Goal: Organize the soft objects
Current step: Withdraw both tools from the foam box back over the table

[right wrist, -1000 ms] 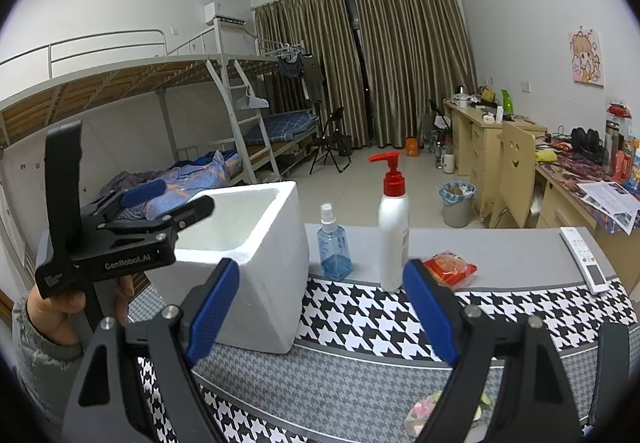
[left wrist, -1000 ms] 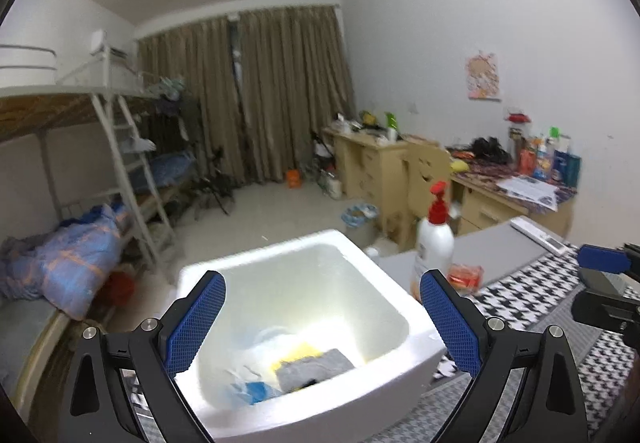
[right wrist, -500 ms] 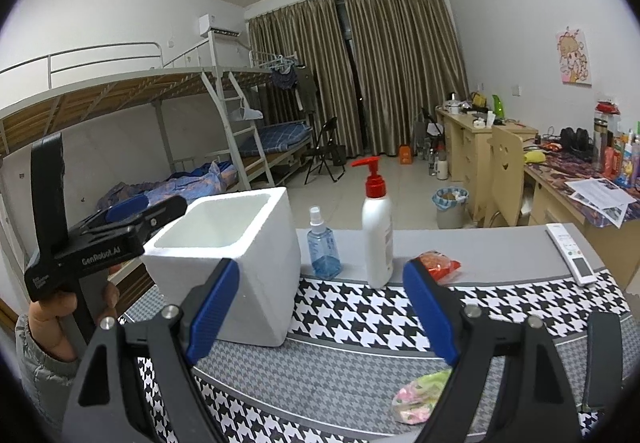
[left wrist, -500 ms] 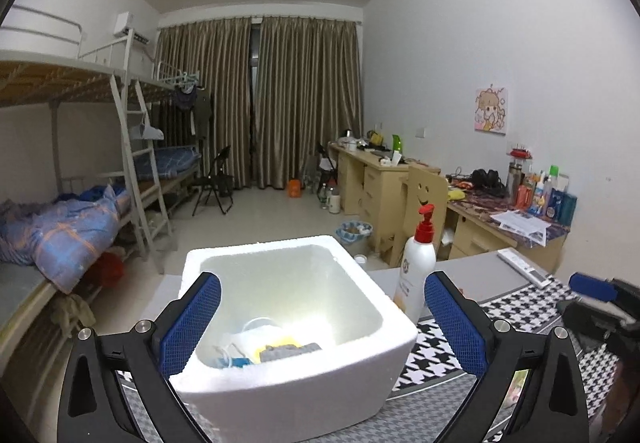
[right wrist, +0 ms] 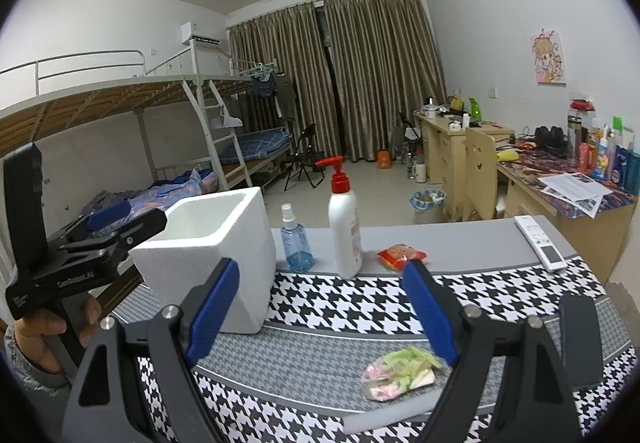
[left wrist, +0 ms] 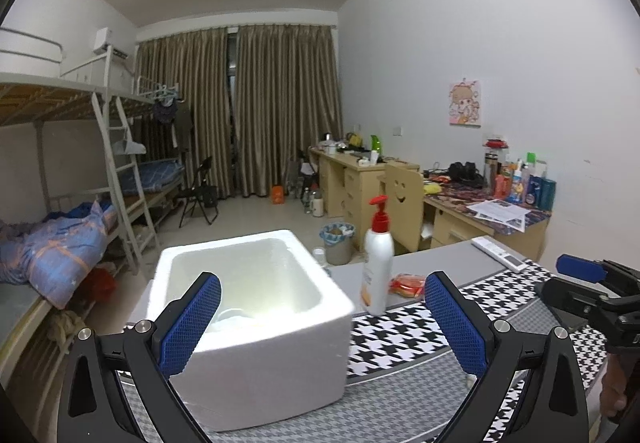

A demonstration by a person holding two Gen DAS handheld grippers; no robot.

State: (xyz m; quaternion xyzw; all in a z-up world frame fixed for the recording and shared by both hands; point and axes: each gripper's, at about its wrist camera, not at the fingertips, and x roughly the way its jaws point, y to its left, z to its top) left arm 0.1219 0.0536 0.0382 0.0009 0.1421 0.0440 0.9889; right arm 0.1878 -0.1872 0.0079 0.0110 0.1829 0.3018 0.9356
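- Grippers: your left gripper (left wrist: 322,323) has backed away from the white foam box (left wrist: 256,323), spread empty.
- Right gripper (right wrist: 322,317), also spread, nears the crinkly green-pink soft packet (right wrist: 400,373) on the houndstooth cloth (right wrist: 360,307); probably grab it next.

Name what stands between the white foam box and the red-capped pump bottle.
A small blue spray bottle stands between the foam box and the pump bottle; the right wrist view shows it.

Hidden and unclear spots

The box (left wrist: 256,307) wall hides its contents; the spray bottle (left wrist: 319,255) shows only its cap behind it.
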